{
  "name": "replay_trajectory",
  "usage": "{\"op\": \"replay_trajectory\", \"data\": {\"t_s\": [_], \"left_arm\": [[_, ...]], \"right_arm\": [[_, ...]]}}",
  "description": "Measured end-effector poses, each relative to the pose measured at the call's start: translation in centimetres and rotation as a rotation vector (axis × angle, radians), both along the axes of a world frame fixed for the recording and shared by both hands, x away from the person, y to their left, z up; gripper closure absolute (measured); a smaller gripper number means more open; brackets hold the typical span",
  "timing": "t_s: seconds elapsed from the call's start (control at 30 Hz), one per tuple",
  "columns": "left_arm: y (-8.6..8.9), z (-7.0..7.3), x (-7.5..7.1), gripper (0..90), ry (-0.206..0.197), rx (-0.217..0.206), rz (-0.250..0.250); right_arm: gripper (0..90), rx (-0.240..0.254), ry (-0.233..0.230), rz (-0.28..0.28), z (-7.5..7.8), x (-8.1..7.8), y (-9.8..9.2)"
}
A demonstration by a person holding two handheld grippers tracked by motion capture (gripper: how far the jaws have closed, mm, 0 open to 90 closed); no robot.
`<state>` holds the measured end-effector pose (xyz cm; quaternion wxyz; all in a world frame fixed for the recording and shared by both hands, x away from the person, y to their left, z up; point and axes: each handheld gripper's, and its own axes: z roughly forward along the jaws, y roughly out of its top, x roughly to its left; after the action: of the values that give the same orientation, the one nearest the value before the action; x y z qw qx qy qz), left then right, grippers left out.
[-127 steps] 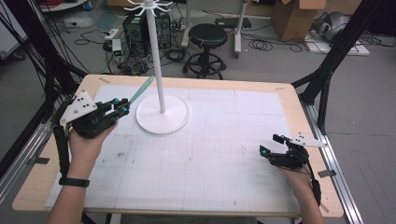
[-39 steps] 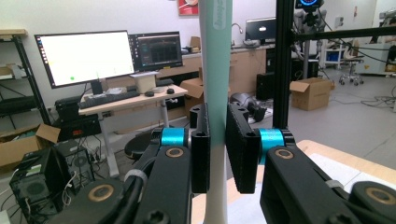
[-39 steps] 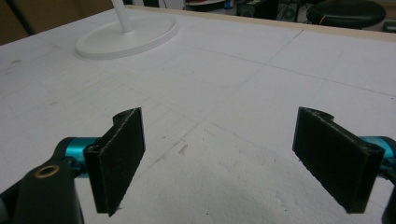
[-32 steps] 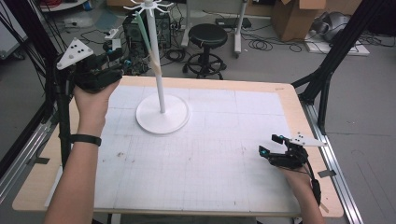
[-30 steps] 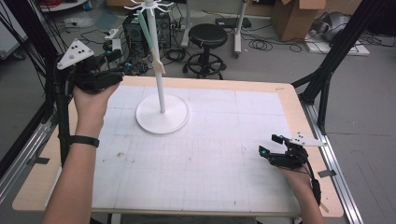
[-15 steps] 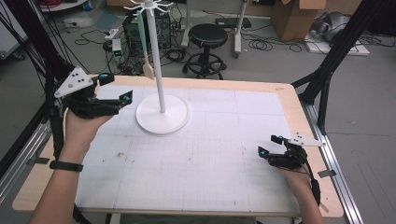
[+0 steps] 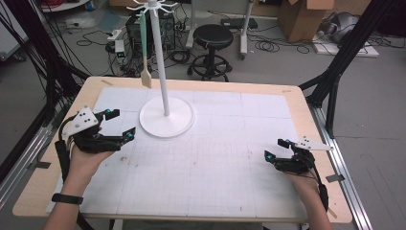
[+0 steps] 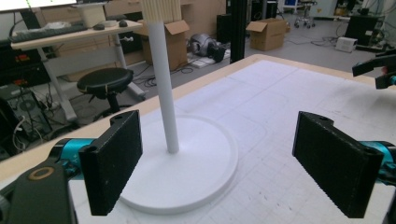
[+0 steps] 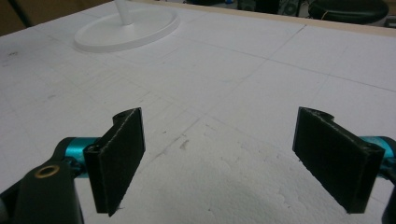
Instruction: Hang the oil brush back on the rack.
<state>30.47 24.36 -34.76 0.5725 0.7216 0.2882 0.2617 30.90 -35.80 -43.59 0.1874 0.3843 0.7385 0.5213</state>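
While the green spatula (image 7: 145, 52) (pale blade downward) hung from the white stand's (image 7: 166, 116) top, the left gripper (image 7: 120, 126) sat left of the stand's base, fingers apart and empty; the right gripper (image 9: 219, 158), fingers also apart, faced that base across the table (image 7: 287, 93).

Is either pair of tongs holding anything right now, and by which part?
Nothing is held: left tongs and right tongs are both open and empty; the spatula hangs from the stand.
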Motion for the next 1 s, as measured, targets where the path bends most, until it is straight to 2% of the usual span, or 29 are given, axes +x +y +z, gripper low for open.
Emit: {"op": "replay_trajectory", "data": {"t_s": [0.23,0.27,0.33,0.43,0.7,1.0], "left_arm": [[-0.1,-2.8,-0.3,16.2,0.025,0.022,0.002],[-0.1,-3.1,-0.3,16.1,0.038,0.038,-0.004],[-0.1,-3.9,-0.5,15.2,0.026,0.037,0.002],[0.2,-4.7,-0.6,15.2,0.046,0.046,0.009],[1.3,-6.3,-0.7,15.1,0.059,0.041,0.042],[1.9,-7.2,-0.5,15.1,0.077,0.044,0.066]], "right_arm": [[16.2,-0.001,-0.004,-0.001,0.0,0.0,-0.1],[16.2,0.004,-0.004,-0.001,0.0,-0.1,-0.1],[16.2,0.005,-0.004,-0.003,0.0,-0.1,-0.1],[16.2,0.003,-0.004,-0.005,0.0,-0.2,-0.1],[16.2,0.000,-0.005,-0.005,0.0,-0.2,-0.2],[16.2,-0.010,-0.005,-0.015,-0.1,-0.3,-0.3]]}}
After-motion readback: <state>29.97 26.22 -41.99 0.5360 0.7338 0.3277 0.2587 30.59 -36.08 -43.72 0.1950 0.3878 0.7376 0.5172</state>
